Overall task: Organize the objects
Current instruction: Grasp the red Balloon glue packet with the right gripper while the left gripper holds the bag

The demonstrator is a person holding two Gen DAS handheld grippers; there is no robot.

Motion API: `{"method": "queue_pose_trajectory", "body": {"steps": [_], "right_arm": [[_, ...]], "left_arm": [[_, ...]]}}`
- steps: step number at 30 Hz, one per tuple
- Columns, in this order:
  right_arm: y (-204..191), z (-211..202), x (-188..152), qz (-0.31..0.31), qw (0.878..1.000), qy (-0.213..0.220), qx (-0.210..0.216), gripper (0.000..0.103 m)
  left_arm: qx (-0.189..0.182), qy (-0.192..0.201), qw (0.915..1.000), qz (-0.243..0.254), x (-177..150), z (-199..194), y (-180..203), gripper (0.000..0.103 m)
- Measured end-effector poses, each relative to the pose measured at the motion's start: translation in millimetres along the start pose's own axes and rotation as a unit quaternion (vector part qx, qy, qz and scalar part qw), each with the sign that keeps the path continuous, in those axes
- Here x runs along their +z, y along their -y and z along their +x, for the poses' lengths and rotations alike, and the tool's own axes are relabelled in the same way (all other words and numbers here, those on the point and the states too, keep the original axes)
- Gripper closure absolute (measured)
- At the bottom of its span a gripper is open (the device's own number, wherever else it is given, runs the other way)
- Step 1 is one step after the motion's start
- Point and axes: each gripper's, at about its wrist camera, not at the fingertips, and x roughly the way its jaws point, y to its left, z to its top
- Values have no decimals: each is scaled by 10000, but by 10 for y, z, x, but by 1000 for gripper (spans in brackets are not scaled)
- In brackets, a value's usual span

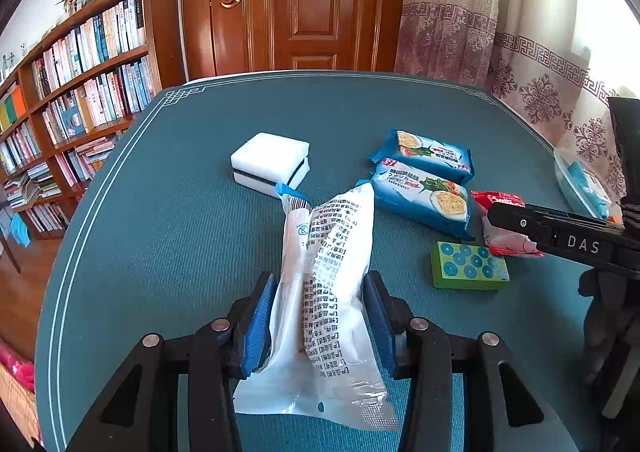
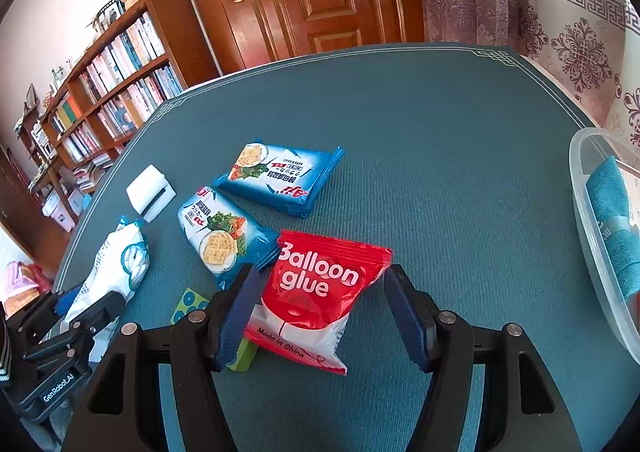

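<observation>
Teal matting covers the tabletop [image 2: 440, 123], and on it the sorting is under way. Nearest the left gripper [image 1: 320, 316] is a white cotton-swab bag [image 1: 332, 272], pinched at its middle between the blue fingers [image 1: 258, 320], which press in on both sides; whether it is lifted or resting on the mat I cannot tell. Just beyond the bag sits a white sponge block [image 1: 270, 161]; to the bag's right lie two blue cracker packets [image 1: 424, 187], a green dotted block [image 1: 468, 266] and a red balloon glue packet [image 2: 320, 292]. The right gripper [image 2: 320, 316] straddles that red packet with its fingers wide apart: the left one seems to touch the packet's edge, the right one stands clear, so nothing is held. Far to the bag's right, a clear plastic bin [image 2: 580, 187] with teal cloth inside looks like the likely destination. Behind the tabletop stand a wooden door, a full bookshelf and patterned curtains.
</observation>
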Motion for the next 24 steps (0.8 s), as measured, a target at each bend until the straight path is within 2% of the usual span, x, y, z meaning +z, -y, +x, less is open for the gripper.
{"method": "queue_pose_trajectory", "body": {"steps": [1, 4, 9, 11, 12, 14, 16, 18, 24], "right_arm": [[-6, 23, 0, -26, 10000, -7, -55, 37], [-9, 56, -7, -104, 9998, 30, -180, 37], [-26, 44, -31, -202, 9995, 62, -216, 41], [-33, 25, -52, -228, 9994, 73, -252, 53], [-36, 15, -62, -228, 9994, 72, -244, 56], [-20, -14, -87, -205, 9996, 86, -196, 57], [4, -54, -130, -172, 9997, 106, -153, 57], [40, -102, -181, -110, 9998, 131, -119, 57], [120, -265, -296, 53, 9997, 234, -30, 57]], "left_arm": [[3, 9, 10000, 1, -3, 4, 6, 41], [34, 55, 10000, 34, -12, 3, 24, 32], [64, 1, 10000, 33, -14, 41, 36, 30], [55, -31, 10000, 15, -19, 63, 32, 30], [41, -61, 10000, 6, -22, 78, 29, 30], [13, -128, 9999, -31, -23, 109, 14, 32], [-38, -130, 9999, -59, -26, 105, 5, 47], [-31, -113, 9999, -59, -28, 97, 8, 51], [-45, 11, 9999, -97, -36, 40, -1, 52]]}}
